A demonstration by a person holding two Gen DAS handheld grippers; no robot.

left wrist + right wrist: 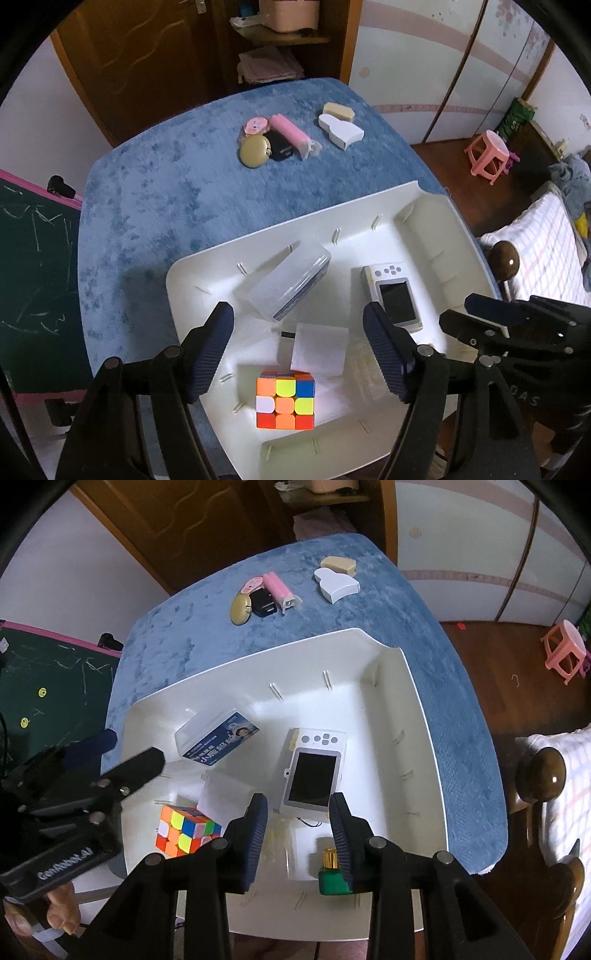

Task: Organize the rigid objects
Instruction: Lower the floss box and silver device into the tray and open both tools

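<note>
A white bin on the blue table holds a Rubik's cube, a clear card box, a white handheld device, a small white box and a green bottle with a gold cap. My left gripper is open above the cube, holding nothing. My right gripper is open above the bin, and the green bottle sits beside its right finger. Each gripper also shows in the other's view.
At the table's far end lie a gold oval compact, a black item, a pink tube, a round pink item, a white block and a beige block. A chalkboard stands left; a bed right.
</note>
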